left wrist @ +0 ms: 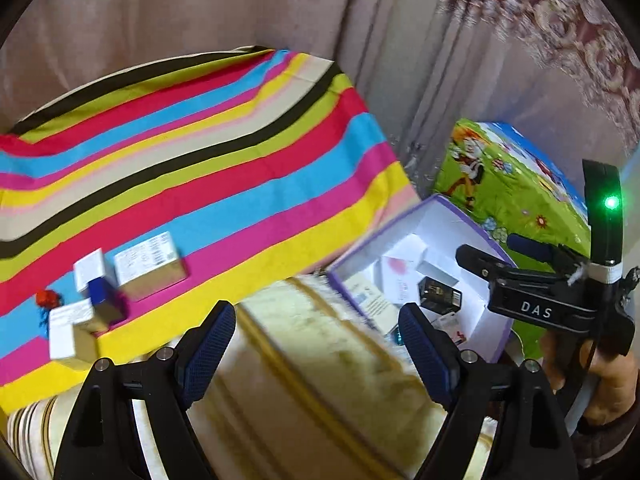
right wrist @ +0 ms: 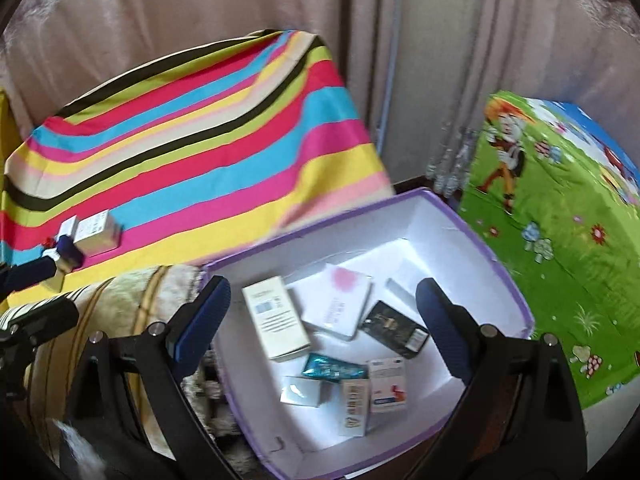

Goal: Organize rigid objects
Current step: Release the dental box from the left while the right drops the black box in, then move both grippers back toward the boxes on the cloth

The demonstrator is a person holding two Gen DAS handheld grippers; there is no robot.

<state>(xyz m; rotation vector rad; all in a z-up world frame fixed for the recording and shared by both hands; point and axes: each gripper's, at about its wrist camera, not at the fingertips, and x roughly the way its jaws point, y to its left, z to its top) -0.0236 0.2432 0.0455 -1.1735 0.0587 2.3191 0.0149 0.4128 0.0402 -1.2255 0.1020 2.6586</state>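
Small boxes are split between a striped cloth and a purple-rimmed storage box.

The striped cloth (left wrist: 208, 152) is spread widest, with a cartoon-printed green cover (right wrist: 560, 216) to its right. The purple-rimmed box (right wrist: 496, 248) holds several small cartons (right wrist: 276, 320); a few more small boxes (left wrist: 150, 266) are left on the cloth's near left part. The right gripper (right wrist: 320, 320) is held wide open and empty over the box, the left gripper (left wrist: 316, 340) likewise open, nothing gripped.

Storage box (right wrist: 496, 260): we see it open, purple-rimmed, white inside, holding about eight jumbled small cartons.
Remaining boxes (left wrist: 150, 266): we count four small cartons clustered on the striped cloth.
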